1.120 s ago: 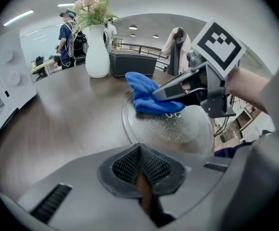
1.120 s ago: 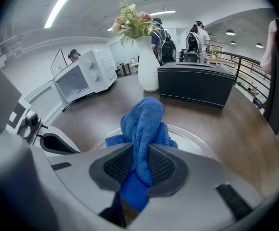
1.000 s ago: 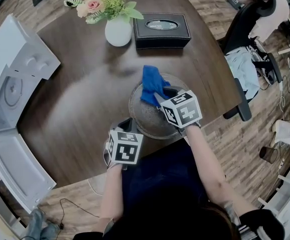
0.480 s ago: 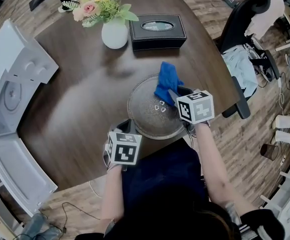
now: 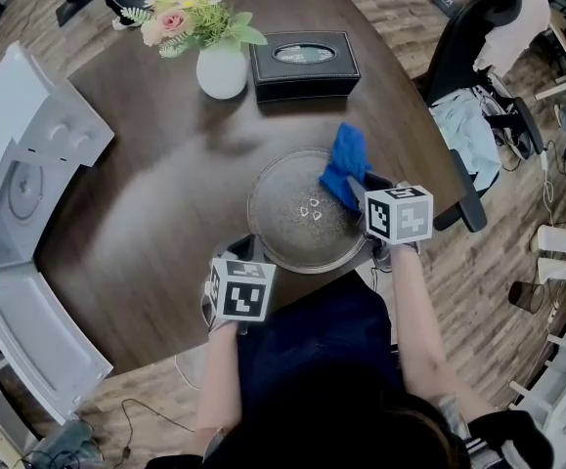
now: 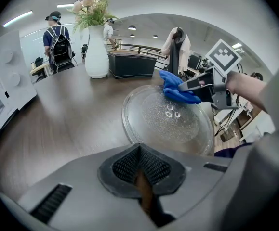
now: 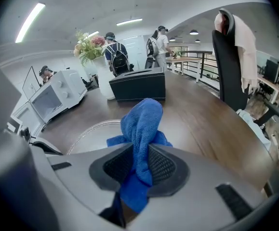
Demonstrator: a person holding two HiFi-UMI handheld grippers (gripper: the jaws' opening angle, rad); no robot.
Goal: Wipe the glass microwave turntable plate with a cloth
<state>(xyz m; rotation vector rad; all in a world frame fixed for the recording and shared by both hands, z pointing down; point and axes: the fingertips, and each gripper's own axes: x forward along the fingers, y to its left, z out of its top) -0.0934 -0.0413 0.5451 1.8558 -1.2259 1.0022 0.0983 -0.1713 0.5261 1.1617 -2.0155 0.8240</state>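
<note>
While left tongs (image 6: 139,167) rest closed beside plate (image 5: 287,228), right tongs (image 7: 138,165) pinch cloth (image 5: 347,163) over it.

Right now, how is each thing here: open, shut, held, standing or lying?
round glass turntable plate: lying flat on the dark wooden table, speckled.
blue cloth: pinched, at the plate's far right rim.
right gripper: shut on the blue cloth.
left gripper: shut, empty.
white microwave: door open.
white vase: upright, holding flowers.
</note>
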